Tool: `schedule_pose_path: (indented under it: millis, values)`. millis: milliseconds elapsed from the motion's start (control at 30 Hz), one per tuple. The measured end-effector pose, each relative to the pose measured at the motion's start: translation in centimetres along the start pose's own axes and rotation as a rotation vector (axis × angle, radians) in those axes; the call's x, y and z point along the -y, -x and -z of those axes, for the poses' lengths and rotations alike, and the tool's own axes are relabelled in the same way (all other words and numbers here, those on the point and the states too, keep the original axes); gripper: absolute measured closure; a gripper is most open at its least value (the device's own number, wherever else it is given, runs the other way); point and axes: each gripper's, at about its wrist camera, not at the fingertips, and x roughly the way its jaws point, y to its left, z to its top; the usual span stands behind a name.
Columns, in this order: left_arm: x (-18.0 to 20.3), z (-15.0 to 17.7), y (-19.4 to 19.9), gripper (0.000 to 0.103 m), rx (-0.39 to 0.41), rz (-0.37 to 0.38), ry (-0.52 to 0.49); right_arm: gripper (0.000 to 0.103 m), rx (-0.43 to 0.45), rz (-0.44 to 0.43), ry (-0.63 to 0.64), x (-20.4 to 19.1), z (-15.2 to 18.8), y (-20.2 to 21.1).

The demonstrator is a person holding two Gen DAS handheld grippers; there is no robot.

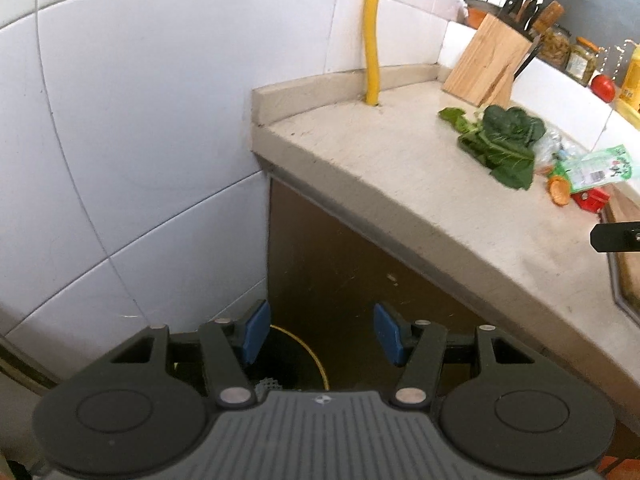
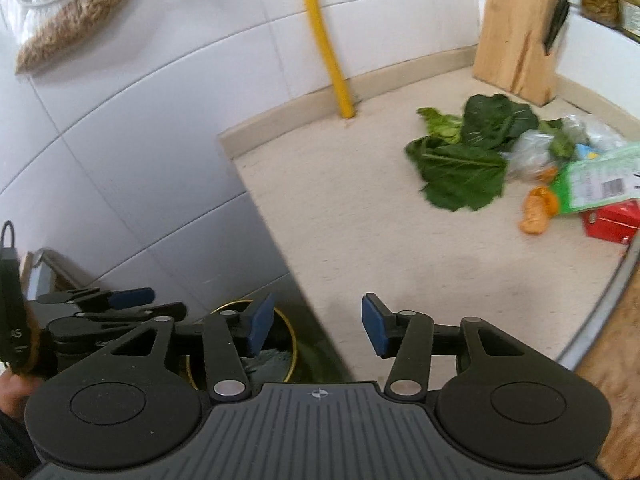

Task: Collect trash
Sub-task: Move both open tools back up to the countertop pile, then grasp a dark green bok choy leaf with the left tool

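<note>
Left gripper (image 1: 320, 334), black two-finger tongs with blue pads, jaws parted about halfway, nothing between them, touching nothing; it hangs off the counter end, pointing steeply down at a dark round bin with a yellow rim (image 1: 298, 360) on the floor beside the white tiled wall (image 1: 140, 140). Right gripper (image 2: 316, 326), same build, jaws apart with nothing between the pads, over the counter's left edge, also tilted down; the yellow-rimmed bin (image 2: 280, 344) shows just behind its left finger. Trash sits well apart from both grippers on the beige stone countertop (image 2: 360, 220): dark green leafy vegetable scraps (image 2: 464, 168), crumpled clear plastic wrap (image 2: 532, 152), orange peel piece (image 2: 538, 210), green printed plastic packet (image 2: 600, 184), red small box (image 2: 612, 220), all clustered near the wooden knife block (image 2: 516, 36). Yellow vertical pipe (image 2: 324, 36) rises from the counter's back edge. Bin mostly hidden by gripper bodies, contents unreadable. Packet and red box cut off at the right view's edge. The left gripper shows sideways at the right view's lower left; hand (image 2: 14, 388) holding it barely visible. Jars on the ledge blurred.
</note>
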Motion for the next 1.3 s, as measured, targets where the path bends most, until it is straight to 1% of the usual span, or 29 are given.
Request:
schedule_pose_path:
  millis: [100, 133, 267, 333, 400, 500, 600, 800, 967, 1133, 1300]
  values:
    - [1.7, -0.2, 0.6, 0.052, 0.006, 0.046, 0.023, 0.046, 0.016, 0.005, -0.015, 1.8, 0.0, 0.8]
    - [2.5, -0.4, 0.7, 0.052, 0.007, 0.056, 0.016, 0.046, 0.024, 0.012, -0.015, 2.4, -0.1, 1.0]
    - [6.2, -1.7, 1.2, 0.051, 0.020, 0.089, -0.037, 0.040, 0.063, 0.060, -0.013, 4.4, -0.5, 2.0]
    - [7.7, -2.6, 1.3, 0.045, 0.036, 0.119, -0.058, 0.038, 0.080, 0.080, -0.021, 5.6, -0.7, 2.4]
    - [9.1, -3.5, 1.2, 0.043, 0.045, 0.130, -0.083, 0.034, 0.093, 0.091, -0.038, 6.8, -0.9, 2.6]
    - [11.0, -4.9, 0.7, 0.040, 0.049, 0.148, -0.123, 0.034, 0.108, 0.107, -0.074, 8.9, -1.0, 2.9]
    - [12.7, -6.3, -0.2, 0.038, 0.042, 0.172, -0.144, 0.032, 0.115, 0.129, -0.104, 10.6, -1.2, 3.1]
    - [16.4, -9.1, -2.5, 0.036, 0.047, 0.191, -0.267, 0.029, 0.120, 0.156, -0.146, 13.9, -1.4, 3.4]
    - [19.3, -11.1, -5.2, 0.034, 0.044, 0.210, -0.354, 0.026, 0.115, 0.157, -0.169, 15.8, -1.9, 3.2]
    - [21.1, -12.1, -8.0, 0.033, 0.013, 0.218, -0.419, 0.026, 0.101, 0.157, -0.174, 17.4, -2.4, 2.8]
    - [21.7, -13.1, -9.8, 0.033, -0.013, 0.240, -0.456, 0.026, 0.088, 0.174, -0.192, 18.6, -3.1, 2.1]
